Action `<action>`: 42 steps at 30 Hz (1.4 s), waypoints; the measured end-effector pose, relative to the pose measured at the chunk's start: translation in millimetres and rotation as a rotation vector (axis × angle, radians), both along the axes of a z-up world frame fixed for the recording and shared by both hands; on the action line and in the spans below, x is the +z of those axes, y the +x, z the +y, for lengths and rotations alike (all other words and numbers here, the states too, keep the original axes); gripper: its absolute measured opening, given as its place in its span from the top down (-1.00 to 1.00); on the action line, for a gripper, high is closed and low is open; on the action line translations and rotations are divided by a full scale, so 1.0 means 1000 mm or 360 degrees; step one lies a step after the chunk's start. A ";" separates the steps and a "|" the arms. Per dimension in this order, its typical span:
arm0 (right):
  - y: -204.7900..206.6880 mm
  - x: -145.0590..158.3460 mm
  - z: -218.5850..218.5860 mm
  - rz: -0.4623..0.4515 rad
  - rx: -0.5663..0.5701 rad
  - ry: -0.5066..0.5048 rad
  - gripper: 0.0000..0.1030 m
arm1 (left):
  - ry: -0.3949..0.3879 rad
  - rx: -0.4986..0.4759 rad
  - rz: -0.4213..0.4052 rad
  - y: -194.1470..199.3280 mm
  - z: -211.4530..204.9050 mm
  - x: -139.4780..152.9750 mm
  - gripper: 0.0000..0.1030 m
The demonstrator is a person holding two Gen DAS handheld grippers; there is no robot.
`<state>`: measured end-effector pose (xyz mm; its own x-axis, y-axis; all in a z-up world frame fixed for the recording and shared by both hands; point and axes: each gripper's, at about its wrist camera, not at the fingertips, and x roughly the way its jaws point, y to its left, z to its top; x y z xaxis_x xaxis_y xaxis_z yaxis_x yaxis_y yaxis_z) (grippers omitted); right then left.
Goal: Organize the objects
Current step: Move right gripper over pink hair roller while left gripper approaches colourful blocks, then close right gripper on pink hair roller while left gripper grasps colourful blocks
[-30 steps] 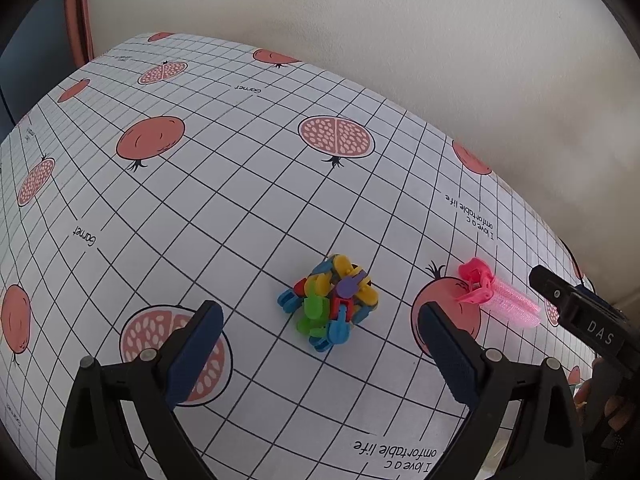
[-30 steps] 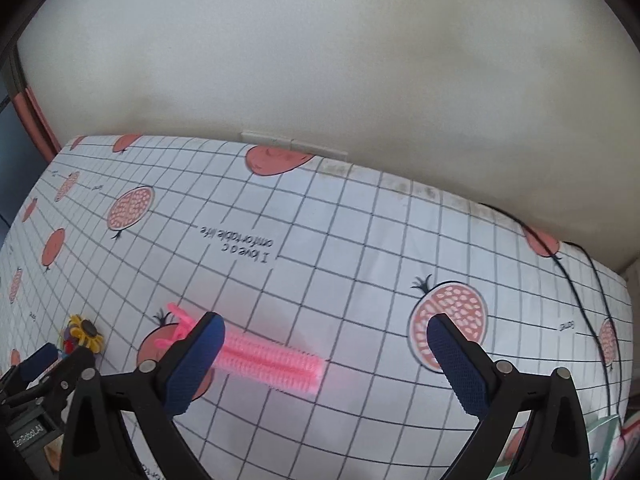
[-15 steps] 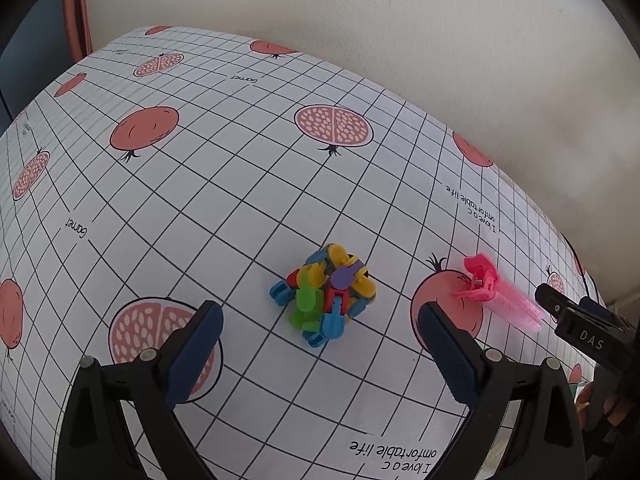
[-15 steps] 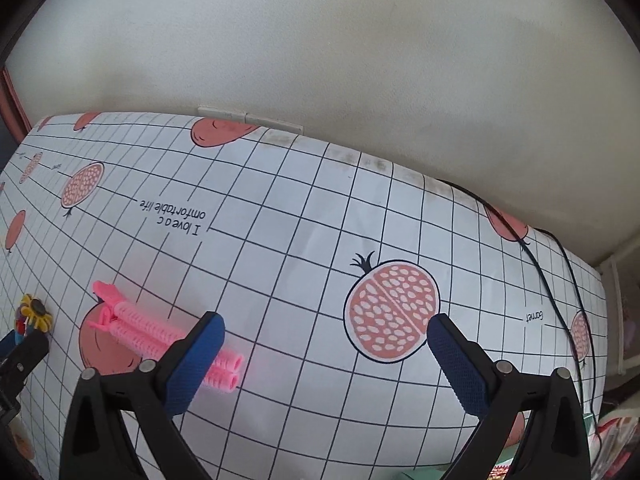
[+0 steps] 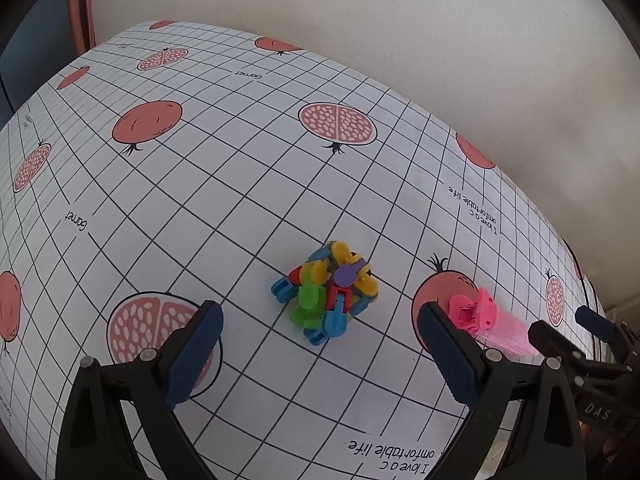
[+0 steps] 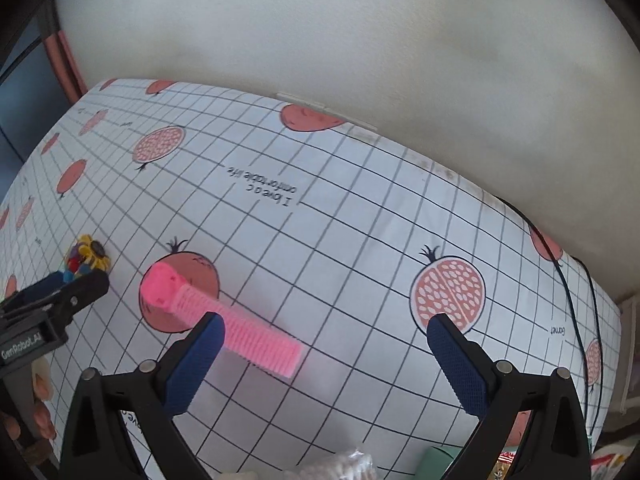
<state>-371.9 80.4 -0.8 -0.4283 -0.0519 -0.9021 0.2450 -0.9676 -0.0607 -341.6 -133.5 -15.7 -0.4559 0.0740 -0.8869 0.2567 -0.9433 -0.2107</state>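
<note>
Left wrist view: left gripper [image 5: 320, 344] wide, empty, above counter [image 5: 200, 208]; multicolour clip cluster [image 5: 326, 292] at frame centre between fingers.
Right wrist view: right gripper [image 6: 322, 356] wide, empty; pink hair clip [image 6: 218, 318] lower left, flat on counter, partly behind left finger [image 6: 196, 360].
</note>
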 end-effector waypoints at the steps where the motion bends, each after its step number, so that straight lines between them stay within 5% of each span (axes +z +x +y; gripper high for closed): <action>1: 0.001 -0.002 -0.006 -0.0008 0.0046 0.0010 -0.98 | 0.0002 0.0007 0.0000 0.000 -0.001 0.000 -0.90; 13: -0.001 -0.026 -0.046 -0.0064 0.0211 0.0060 -0.93 | 0.0016 0.0021 0.0008 0.002 -0.008 0.000 -0.90; 28: -0.008 -0.026 -0.050 -0.0067 0.0159 -0.0059 -0.11 | 0.0035 0.0026 0.0040 0.003 -0.010 0.001 -0.90; 42: -0.014 -0.025 -0.008 -0.0120 -0.0102 -0.0173 0.16 | -0.0020 -0.0067 0.0144 -0.001 0.002 0.003 -0.90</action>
<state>-385.5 72.1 -25.5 -0.3652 -0.1257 -0.9224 0.1826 -0.9813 0.0615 -342.9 -131.5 -12.6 -0.5309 0.0839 -0.8433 0.1975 -0.9555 -0.2193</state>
